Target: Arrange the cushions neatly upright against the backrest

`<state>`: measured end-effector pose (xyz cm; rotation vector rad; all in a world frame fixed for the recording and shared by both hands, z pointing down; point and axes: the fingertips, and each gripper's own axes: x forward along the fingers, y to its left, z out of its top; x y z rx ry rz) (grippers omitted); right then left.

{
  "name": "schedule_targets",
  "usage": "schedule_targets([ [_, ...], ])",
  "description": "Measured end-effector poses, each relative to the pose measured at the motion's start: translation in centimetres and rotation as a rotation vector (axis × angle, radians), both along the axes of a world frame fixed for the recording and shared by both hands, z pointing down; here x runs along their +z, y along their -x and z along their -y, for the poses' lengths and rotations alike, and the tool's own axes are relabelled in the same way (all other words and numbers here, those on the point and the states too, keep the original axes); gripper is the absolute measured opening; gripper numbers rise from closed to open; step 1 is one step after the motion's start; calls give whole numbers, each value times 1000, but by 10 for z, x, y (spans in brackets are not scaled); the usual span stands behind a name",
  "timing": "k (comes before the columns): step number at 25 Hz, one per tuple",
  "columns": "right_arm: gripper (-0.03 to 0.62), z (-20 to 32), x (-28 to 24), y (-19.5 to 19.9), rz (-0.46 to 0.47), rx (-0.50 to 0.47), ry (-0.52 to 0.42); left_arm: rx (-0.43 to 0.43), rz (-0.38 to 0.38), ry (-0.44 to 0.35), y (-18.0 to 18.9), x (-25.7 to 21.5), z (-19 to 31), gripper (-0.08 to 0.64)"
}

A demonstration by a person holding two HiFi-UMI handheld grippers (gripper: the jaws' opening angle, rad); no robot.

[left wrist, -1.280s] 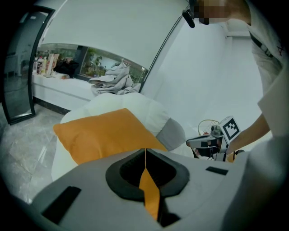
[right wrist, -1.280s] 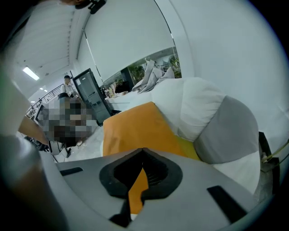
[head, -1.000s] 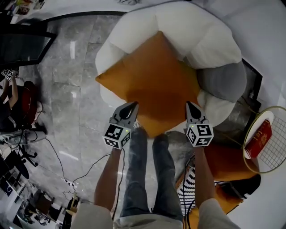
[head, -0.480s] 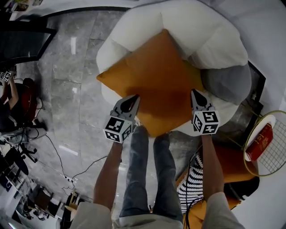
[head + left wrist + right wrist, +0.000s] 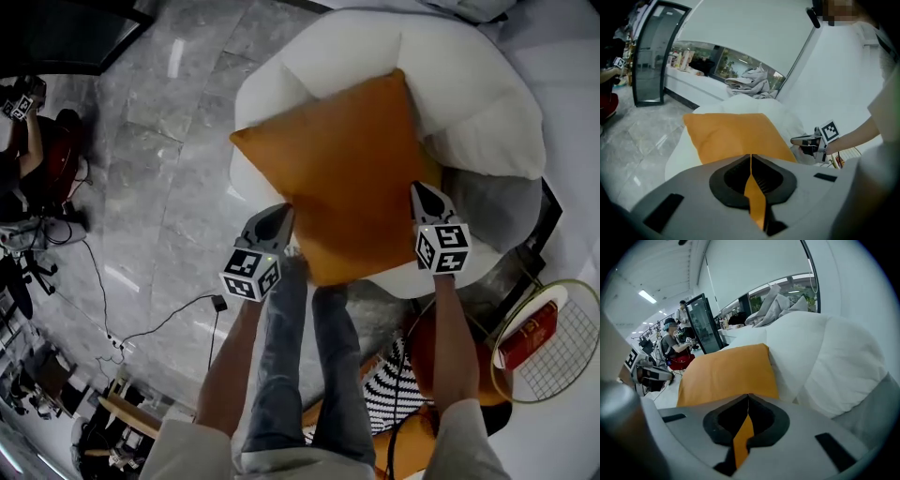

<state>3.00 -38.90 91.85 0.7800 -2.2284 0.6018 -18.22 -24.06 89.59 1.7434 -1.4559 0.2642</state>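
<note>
An orange cushion (image 5: 352, 173) lies tilted over the seat of a round white armchair (image 5: 478, 89), its far corner against the puffy backrest. My left gripper (image 5: 279, 216) is shut on the cushion's near left edge, my right gripper (image 5: 419, 192) shut on its near right edge. In the left gripper view the orange cushion (image 5: 731, 136) stretches ahead and a strip of its fabric is pinched between the jaws; the right gripper (image 5: 797, 139) shows at the far side. In the right gripper view the orange cushion (image 5: 724, 373) leans toward the white backrest (image 5: 820, 357), fabric pinched the same way.
A grey cushion (image 5: 502, 206) lies at the chair's right side. Another orange cushion (image 5: 464, 361) and a black-and-white striped one (image 5: 384, 394) lie on the floor by my legs. A round wire side table (image 5: 553, 342) holds a red book (image 5: 527, 333). A cable (image 5: 164, 314) runs over the marble floor.
Both grippers have carried the orange cushion further onto the chair, so its far corner now reaches the backrest. The view has swung right; the grey cushion is now mostly covered.
</note>
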Motion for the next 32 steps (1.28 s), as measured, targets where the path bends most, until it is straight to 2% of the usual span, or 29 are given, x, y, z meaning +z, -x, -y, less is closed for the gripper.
schedule_targets([
  [4,44,3,14,5,-3,-44,57,-51,-49,26,2,11,-7,34],
  [5,183,2,19,6,11,-58,92,-55,-66,46,-1,16,-10,43],
  [6,286,-1,25,7,24,-73,127,-61,-85,70,-3,22,-13,139],
  [7,312,-2,30,7,29,-86,155,-71,-103,92,-4,28,-16,261],
  [8,343,-1,35,6,27,-96,174,-82,-116,110,-4,34,-18,336],
  [9,362,0,40,5,21,-99,186,-90,-125,122,-4,38,-20,365],
  [14,446,13,61,0,11,-88,261,-101,-144,160,-5,55,-20,398],
  [20,459,14,77,5,6,-88,332,-98,-164,209,-9,70,-5,403],
  [23,457,12,85,8,18,-70,374,-138,-190,231,-8,77,5,403],
  [27,451,9,87,12,46,-67,406,-134,-184,270,-7,84,11,402],
  [28,429,7,86,14,53,-73,412,-132,-187,269,-7,83,11,396],
  [32,261,-5,78,21,65,-103,446,-126,-187,254,-9,77,6,222],
])
